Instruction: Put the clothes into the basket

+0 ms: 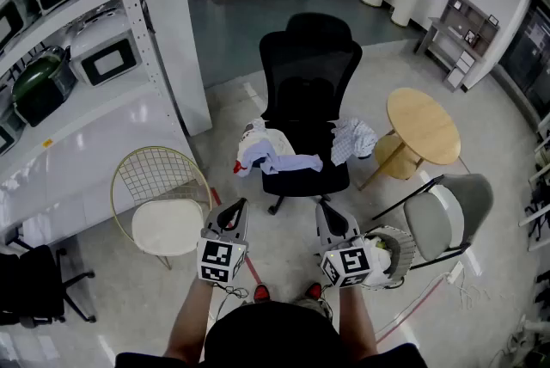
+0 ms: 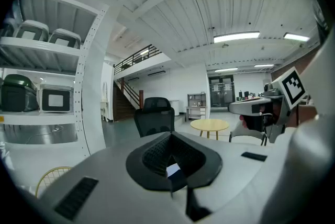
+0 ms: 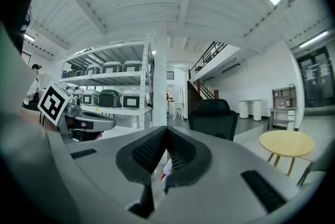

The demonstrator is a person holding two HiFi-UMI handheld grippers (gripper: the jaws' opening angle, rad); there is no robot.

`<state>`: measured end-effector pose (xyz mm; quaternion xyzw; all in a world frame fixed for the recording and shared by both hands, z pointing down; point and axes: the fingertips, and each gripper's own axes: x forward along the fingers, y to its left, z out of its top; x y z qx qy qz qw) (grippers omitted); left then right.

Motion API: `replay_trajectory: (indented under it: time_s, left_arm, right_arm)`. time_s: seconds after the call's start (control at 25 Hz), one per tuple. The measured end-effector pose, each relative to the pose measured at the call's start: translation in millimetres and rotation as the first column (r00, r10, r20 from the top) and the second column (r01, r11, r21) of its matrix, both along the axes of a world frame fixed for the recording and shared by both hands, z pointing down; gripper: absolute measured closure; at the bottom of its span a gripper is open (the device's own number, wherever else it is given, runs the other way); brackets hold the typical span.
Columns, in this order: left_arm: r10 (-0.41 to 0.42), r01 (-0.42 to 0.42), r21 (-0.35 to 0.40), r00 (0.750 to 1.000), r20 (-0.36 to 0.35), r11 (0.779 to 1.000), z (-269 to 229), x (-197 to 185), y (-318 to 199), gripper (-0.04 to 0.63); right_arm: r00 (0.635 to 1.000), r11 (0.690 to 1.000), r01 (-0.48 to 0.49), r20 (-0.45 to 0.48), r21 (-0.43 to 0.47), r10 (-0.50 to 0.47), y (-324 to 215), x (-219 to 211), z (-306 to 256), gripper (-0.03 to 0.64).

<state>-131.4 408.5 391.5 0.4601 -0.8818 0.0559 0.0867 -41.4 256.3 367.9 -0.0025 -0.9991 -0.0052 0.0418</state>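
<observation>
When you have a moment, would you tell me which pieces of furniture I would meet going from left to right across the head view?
Shelf rack → wire chair → black office chair → round wooden table.

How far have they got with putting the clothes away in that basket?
Barely begun. The clothes are piled on the black chair. The basket by the right gripper may hold something pale, but that is unclear. Nothing is in hand: both it and the left gripper are shut and empty. Moving that pile is left.
</observation>
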Motion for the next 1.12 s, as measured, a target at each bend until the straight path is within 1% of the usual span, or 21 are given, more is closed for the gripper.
replay_trajectory:
  time_s: [0.24, 0.6, 0.72, 0.96, 1.12]
  left_arm:
    - [-0.004, 0.004, -0.003, 1.0, -0.008, 1.0, 4.4, -9.4, 4.5, 0.589]
    - [-0.02, 0.02, -0.005, 0.999, -0.033, 1.0, 13.5, -21.7, 12.3, 0.589]
    - [-0.031, 0.031, -0.005, 0.999, -0.032, 1.0, 15.0, -27.6, 12.7, 0.589]
    - [-0.07, 0.07, -0.028, 0.997, -0.033, 0.997, 24.6, -50.4, 9.3, 0.589]
    - [-0.114, 0.112, -0.048, 0.993, -0.037, 0.992, 32.1, -78.3, 1.6, 0.589]
  right_arm:
    - [1.0, 1.0, 0.007, -0.004, -0.001, -0.007, 5.8, -13.9, 1.3, 0.59]
    - [0.998, 0.999, 0.04, -0.049, -0.008, -0.04, 17.4, -31.2, 13.9, 0.589]
    - [0.995, 0.998, 0.059, -0.078, -0.002, -0.059, 17.9, -39.5, 20.8, 0.589]
    - [0.99, 0.994, 0.102, -0.093, -0.025, -0.104, 9.8, -70.0, 32.9, 0.589]
    - [0.981, 0.986, 0.162, -0.104, -0.038, -0.165, 2.7, -108.5, 42.2, 0.589]
